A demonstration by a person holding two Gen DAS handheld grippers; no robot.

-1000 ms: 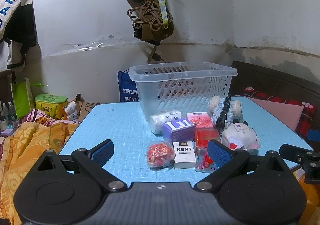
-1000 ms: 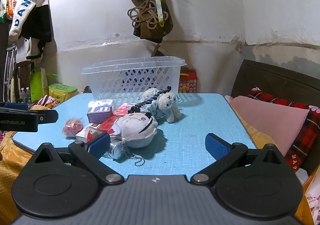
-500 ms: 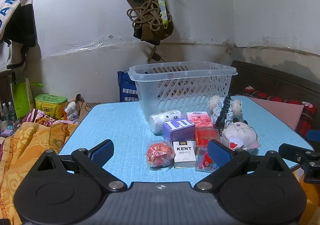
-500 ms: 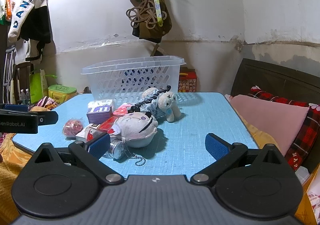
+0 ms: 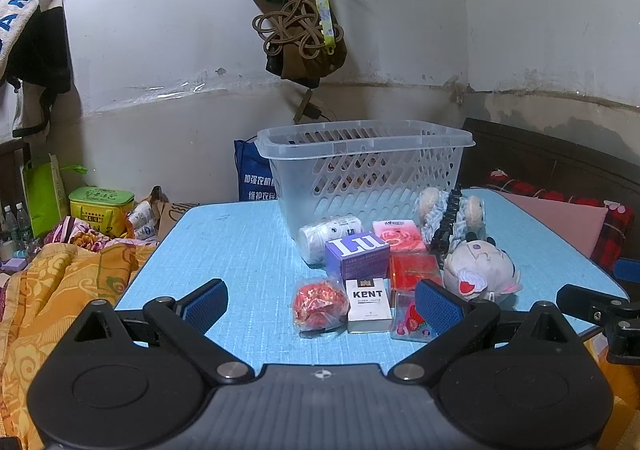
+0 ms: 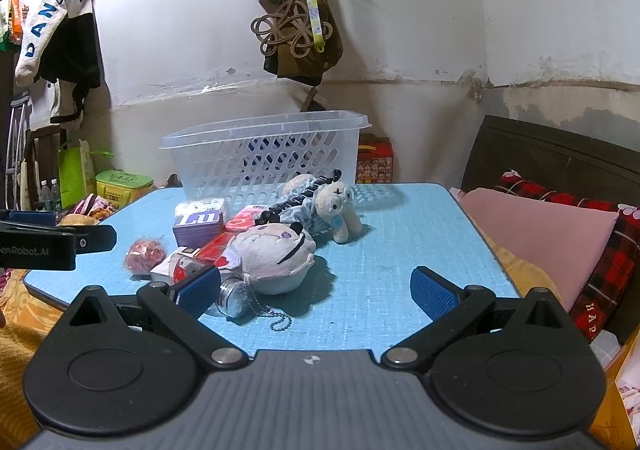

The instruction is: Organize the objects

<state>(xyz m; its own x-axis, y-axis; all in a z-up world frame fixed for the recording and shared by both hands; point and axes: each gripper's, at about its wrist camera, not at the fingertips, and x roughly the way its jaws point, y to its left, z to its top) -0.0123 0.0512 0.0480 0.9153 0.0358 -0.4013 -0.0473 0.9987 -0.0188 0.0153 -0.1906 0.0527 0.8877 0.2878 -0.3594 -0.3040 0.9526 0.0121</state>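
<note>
A clear plastic basket [image 5: 360, 166] [image 6: 264, 154] stands at the back of the blue table [image 5: 240, 250]. In front of it lies a cluster: a white roll [image 5: 328, 232], a purple LU box [image 5: 356, 256], a pink packet [image 5: 398, 236], a red box [image 5: 414, 270], a white KENT pack [image 5: 368, 304], a red wrapped snack [image 5: 318, 304], a round plush [image 5: 480, 270] [image 6: 272, 254] and a grey plush toy [image 6: 332, 206]. My left gripper [image 5: 320, 304] is open at the near table edge, short of the KENT pack. My right gripper [image 6: 316, 290] is open, just short of the round plush.
An orange blanket [image 5: 52, 290] and a green tin [image 5: 100, 206] lie left of the table. A pink pillow [image 6: 544, 234] and red plaid bedding [image 6: 608, 250] lie to the right. Bags [image 5: 304, 30] hang on the wall above the basket. A metal keychain [image 6: 236, 298] lies by the round plush.
</note>
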